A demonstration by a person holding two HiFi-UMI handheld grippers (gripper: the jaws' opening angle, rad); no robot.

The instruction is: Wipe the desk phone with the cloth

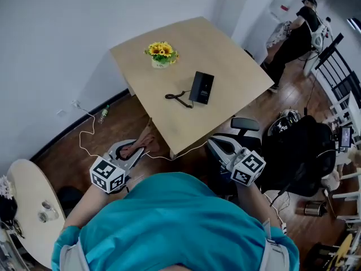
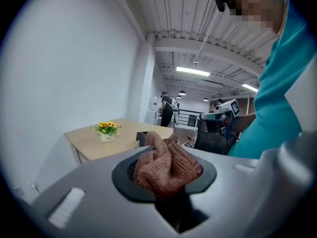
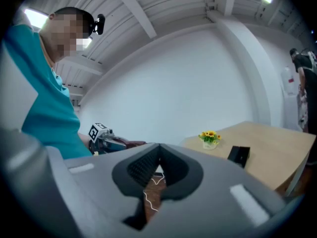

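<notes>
The black desk phone (image 1: 201,87) lies on the light wooden table (image 1: 225,49), its coiled cord (image 1: 179,97) trailing to the left. Both grippers are held low in front of the table's near corner, well short of the phone. My left gripper (image 1: 137,149) is shut on a brownish knitted cloth (image 1: 144,139), which bunches up between the jaws in the left gripper view (image 2: 167,166) and hides most of the phone (image 2: 140,138). My right gripper (image 1: 214,145) is shut with nothing in it. In the right gripper view its jaws meet, and the phone (image 3: 239,155) shows far ahead.
A pot of yellow flowers (image 1: 161,53) stands on the table's far left part. A black office chair (image 1: 246,124) and a black bag (image 1: 299,151) are to the right. A round side table (image 1: 25,208) is at lower left. A white cable (image 1: 84,134) runs over the wooden floor. A person (image 1: 293,38) stands far back.
</notes>
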